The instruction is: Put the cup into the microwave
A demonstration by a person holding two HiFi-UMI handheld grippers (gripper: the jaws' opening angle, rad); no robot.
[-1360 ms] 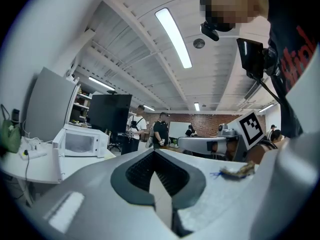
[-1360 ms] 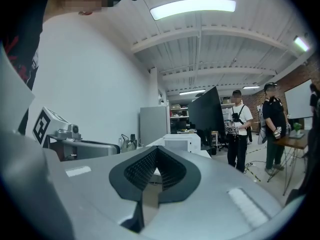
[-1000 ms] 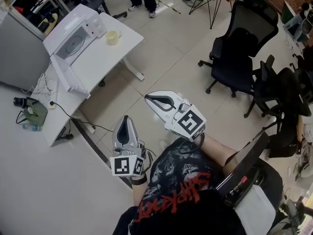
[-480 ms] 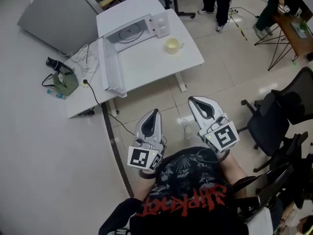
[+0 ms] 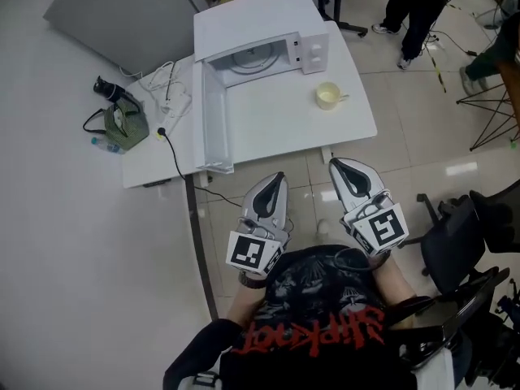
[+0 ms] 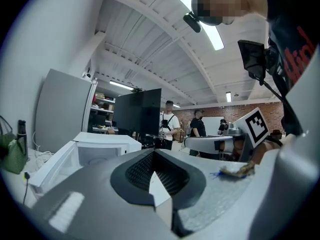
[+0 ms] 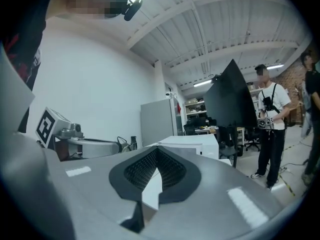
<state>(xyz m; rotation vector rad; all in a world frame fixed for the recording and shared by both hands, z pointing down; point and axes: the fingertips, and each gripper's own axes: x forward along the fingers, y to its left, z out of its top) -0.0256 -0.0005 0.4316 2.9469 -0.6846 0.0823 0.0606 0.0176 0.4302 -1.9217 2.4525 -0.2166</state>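
Observation:
A pale yellow cup (image 5: 328, 97) stands on the white table (image 5: 357, 124), near its right edge. Left of it sits the white microwave (image 5: 260, 51), its door (image 5: 213, 128) swung wide open toward me. Both grippers hover over the floor just short of the table's near edge, pointing level at it. My left gripper (image 5: 279, 177) is shut with nothing in it, and my right gripper (image 5: 335, 164) is shut and empty too. The left gripper view shows its closed jaws (image 6: 153, 152) with the microwave (image 6: 100, 151) beyond. The right gripper view looks past its closed jaws (image 7: 156, 150) to the microwave (image 7: 192, 143).
A green bag (image 5: 122, 124) and cables lie on the floor left of the table. A grey cabinet (image 5: 114, 6) stands behind it. A black office chair (image 5: 475, 234) is at my right. People (image 5: 418, 6) stand beyond the table's far right.
The table with the microwave and cup has come from the far left to straight ahead and much closer. Both grippers moved with me toward it and stayed shut.

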